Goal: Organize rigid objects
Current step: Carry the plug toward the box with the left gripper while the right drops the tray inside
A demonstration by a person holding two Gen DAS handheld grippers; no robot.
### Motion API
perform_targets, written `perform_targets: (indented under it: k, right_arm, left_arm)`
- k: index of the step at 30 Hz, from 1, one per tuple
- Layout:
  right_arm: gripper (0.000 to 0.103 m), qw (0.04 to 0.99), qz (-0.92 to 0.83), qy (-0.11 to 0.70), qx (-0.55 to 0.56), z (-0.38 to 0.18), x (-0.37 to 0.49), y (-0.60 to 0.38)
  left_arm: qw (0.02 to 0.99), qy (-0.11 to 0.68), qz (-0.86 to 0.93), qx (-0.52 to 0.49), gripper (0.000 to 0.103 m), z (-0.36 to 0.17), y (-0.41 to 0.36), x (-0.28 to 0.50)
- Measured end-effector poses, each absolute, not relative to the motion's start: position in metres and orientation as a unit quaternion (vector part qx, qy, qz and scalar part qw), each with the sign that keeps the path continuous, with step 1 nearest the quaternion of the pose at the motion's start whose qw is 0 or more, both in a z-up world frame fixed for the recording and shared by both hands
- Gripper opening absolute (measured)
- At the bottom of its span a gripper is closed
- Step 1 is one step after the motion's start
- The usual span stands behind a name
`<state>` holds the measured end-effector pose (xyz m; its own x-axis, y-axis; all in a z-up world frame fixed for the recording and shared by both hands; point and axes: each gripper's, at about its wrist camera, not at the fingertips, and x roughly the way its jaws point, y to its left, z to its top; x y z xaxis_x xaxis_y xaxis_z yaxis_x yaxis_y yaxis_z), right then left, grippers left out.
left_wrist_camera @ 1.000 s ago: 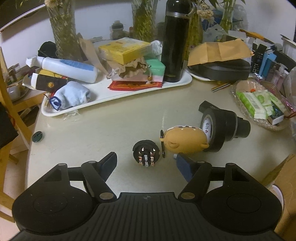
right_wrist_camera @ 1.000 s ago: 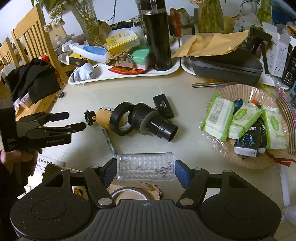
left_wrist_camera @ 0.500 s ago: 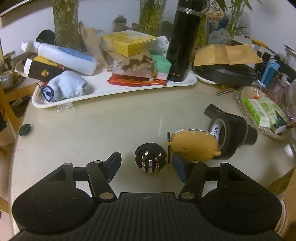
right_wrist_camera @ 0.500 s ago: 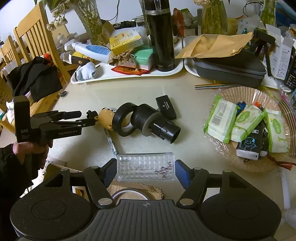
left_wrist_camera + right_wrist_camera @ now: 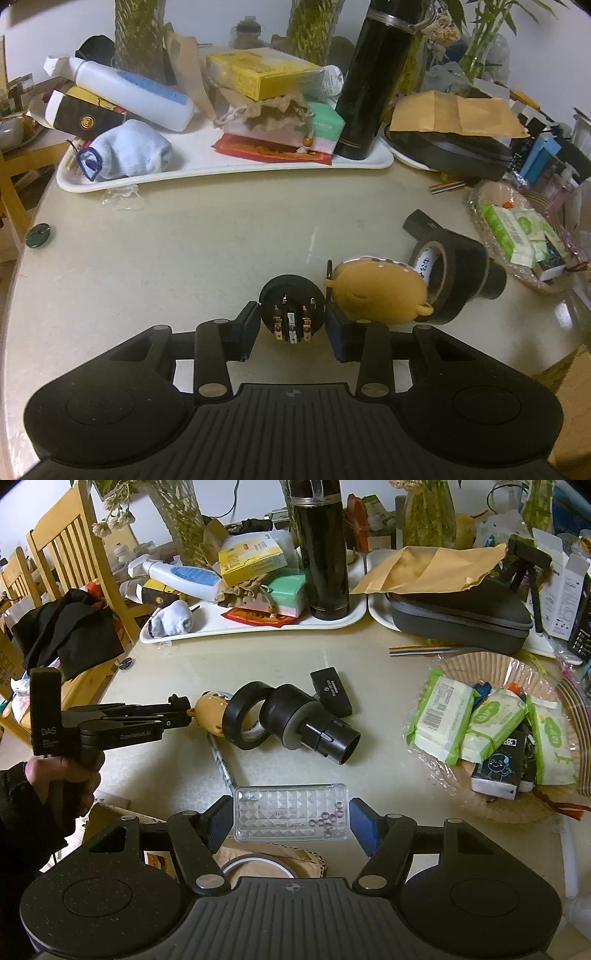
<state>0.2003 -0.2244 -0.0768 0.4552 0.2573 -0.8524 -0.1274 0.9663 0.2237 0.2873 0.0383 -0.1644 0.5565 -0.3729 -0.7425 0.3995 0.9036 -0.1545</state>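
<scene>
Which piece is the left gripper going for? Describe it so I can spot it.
On the beige table, nearer than the white tray, a row of small items lies. At its left end is a round black switch between the left gripper pads, beside the tan toy. Only it shows copper terminals.

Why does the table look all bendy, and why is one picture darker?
Left wrist view: dimmer, yellowish, the table edge bowed by the fisheye lens, corners black. Right wrist view: brighter, the white tray curved too, a pale shine on the tabletop.
</scene>
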Motion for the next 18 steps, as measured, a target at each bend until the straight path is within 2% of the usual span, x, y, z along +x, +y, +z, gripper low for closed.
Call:
perform_targets:
  k: [18]
  right_arm:
    - [0.070, 0.854, 0.115, 0.504, 0.059, -0.072, 0.200, -0.217]
  left_arm:
    - [0.892, 0.406, -0.197, 0.025, 0.038, -0.110, 0.029, 0.241]
